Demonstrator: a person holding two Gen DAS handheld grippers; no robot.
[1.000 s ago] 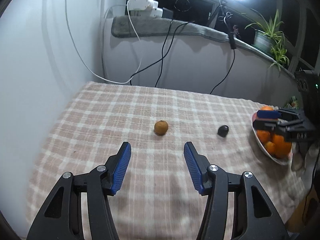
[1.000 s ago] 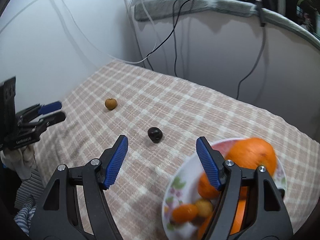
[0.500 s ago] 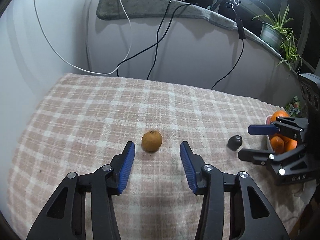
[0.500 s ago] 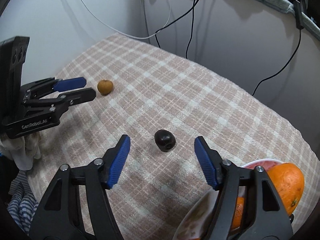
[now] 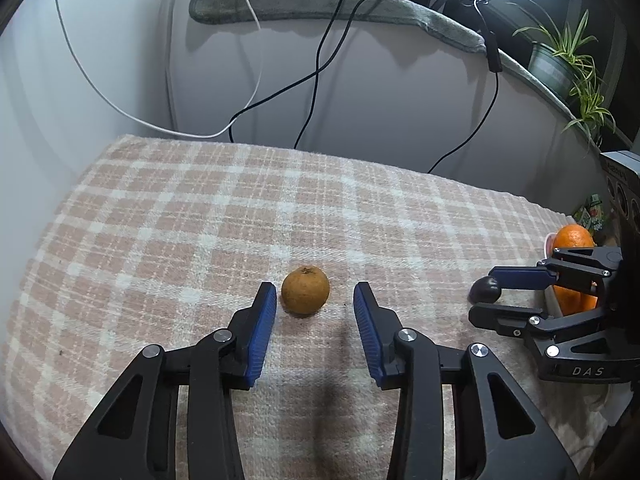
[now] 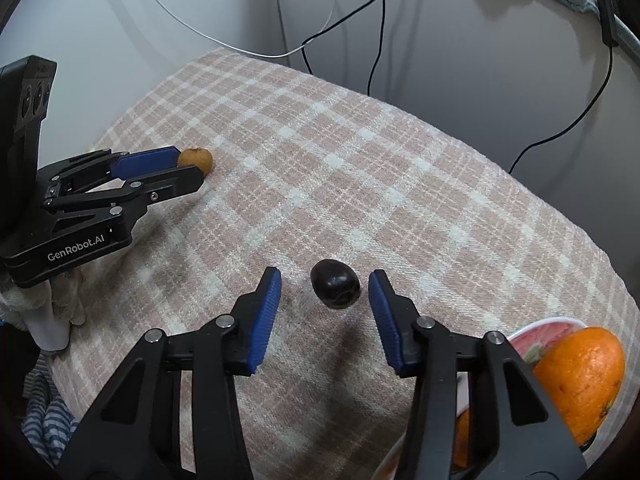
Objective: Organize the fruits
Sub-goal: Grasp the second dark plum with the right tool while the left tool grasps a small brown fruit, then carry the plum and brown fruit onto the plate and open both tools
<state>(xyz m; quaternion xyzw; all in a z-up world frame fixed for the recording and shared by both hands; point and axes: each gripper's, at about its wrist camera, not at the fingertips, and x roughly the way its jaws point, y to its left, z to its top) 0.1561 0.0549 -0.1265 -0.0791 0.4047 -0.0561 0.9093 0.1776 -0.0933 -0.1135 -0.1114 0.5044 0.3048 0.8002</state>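
Both grippers dropped in over the last sec and their jaws have just been closing. Left gripper [image 5: 315, 300]: small brown-orange fruit [image 5: 305, 290] sits btwn the blue pads, nearer the left pad, gap both sides, nothing gripped. Right gripper [image 6: 325, 287]: dark plum-like fruit [image 6: 335, 289] btwn pads, not touching yet. Looks like simultaneous pre-grasp; fruit bowl [image 6: 548, 326] just right of the right gripper.
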